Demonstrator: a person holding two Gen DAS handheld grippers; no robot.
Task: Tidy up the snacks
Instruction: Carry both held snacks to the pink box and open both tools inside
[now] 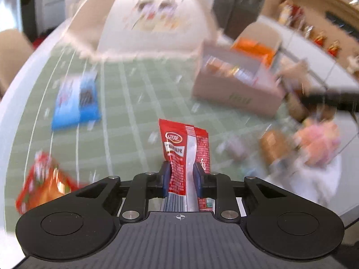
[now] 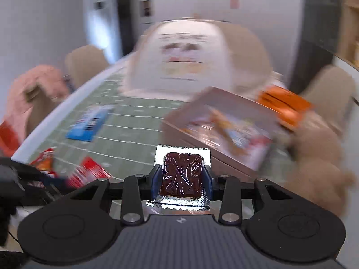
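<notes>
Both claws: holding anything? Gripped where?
Left claw pinches the red snack packet across its lower half. Right claw clamps the silver-edged pouch with a dark brown block by its two side edges.

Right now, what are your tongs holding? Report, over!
Left tongs shut on red snack packet. Right tongs shut on clear packet with dark brown block. Cardboard box ahead, already holding snacks. Path blurred, nothing blocking seen.

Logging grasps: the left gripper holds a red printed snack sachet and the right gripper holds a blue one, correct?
Not quite. The left gripper does hold the red printed snack sachet, but the right wrist view shows the right gripper clamping a clear-and-silver packet with a dark brown block.
</notes>
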